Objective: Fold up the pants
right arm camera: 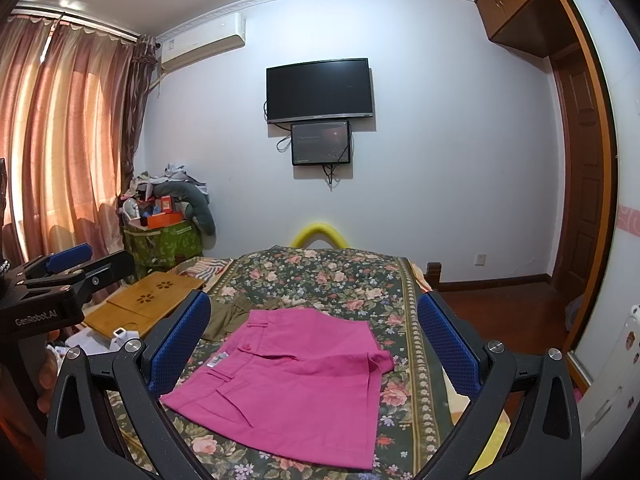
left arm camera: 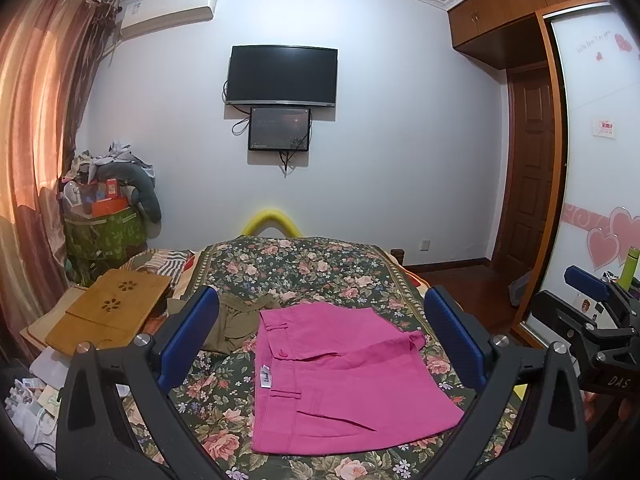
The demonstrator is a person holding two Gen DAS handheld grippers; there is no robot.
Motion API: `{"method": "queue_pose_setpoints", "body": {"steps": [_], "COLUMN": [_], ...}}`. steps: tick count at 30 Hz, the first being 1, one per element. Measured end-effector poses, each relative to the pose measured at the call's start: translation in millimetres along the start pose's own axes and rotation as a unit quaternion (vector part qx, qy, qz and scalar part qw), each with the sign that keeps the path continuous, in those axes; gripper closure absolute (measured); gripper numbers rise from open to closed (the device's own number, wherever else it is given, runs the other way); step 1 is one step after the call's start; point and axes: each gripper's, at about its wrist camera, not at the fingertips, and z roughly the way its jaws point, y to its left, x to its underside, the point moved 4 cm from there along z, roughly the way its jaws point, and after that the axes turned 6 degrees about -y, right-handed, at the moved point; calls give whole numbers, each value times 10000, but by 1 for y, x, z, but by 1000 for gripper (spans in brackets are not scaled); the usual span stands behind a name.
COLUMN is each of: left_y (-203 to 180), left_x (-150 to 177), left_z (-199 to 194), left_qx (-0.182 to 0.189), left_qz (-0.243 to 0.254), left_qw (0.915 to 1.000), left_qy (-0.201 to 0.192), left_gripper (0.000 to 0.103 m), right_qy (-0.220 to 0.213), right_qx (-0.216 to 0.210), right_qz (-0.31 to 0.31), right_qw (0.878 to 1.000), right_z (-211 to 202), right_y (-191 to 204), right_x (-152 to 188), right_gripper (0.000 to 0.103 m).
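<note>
Pink pants (left arm camera: 340, 376): folded to a compact, roughly square stack, lying flat on the floral bedspread (left arm camera: 304, 272) in the near half of the bed; waistband edge with white label faces left, one cuff juts out at the right side. Open bedspread shows on all sides of the stack, widest toward the foot of the bed below the wall television (left arm camera: 282, 75). Olive garment (left arm camera: 236, 320): bunched, touching or just beside the stack's far-left corner. Wooden lap tray (left arm camera: 112, 308): left of the bed, apart from the pants. Left hand-held gripper (left arm camera: 320, 340): blue pads spread wide, holding nothing, raised above the pants without contact. Right hand-held gripper (right arm camera: 312, 344): pads likewise spread wide, empty, above the pants; also visible at the right edge of the left wrist view.
</note>
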Motion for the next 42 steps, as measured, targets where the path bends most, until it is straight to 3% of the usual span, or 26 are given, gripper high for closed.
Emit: {"method": "queue_pose_setpoints", "body": {"steps": [28,36,42], "left_y": [-9,-7,0], "left_x": [-3,3,20], "left_z": [-1,17,56], "left_qx": [23,31,15], "left_qz": [143,136,134], "left_qw": [9999,9997,9976], "left_qy": [10,218,676], "left_gripper": [0,0,0], "right_qy": [29,183,420], "right_qx": [84,123,167], "right_qz": [-13,77,142], "right_qw": [10000,9997,9989], "right_z": [1,17,38], "right_y": [-1,-7,-16], "right_x": [1,9,23], "right_gripper": [0,0,0]}}
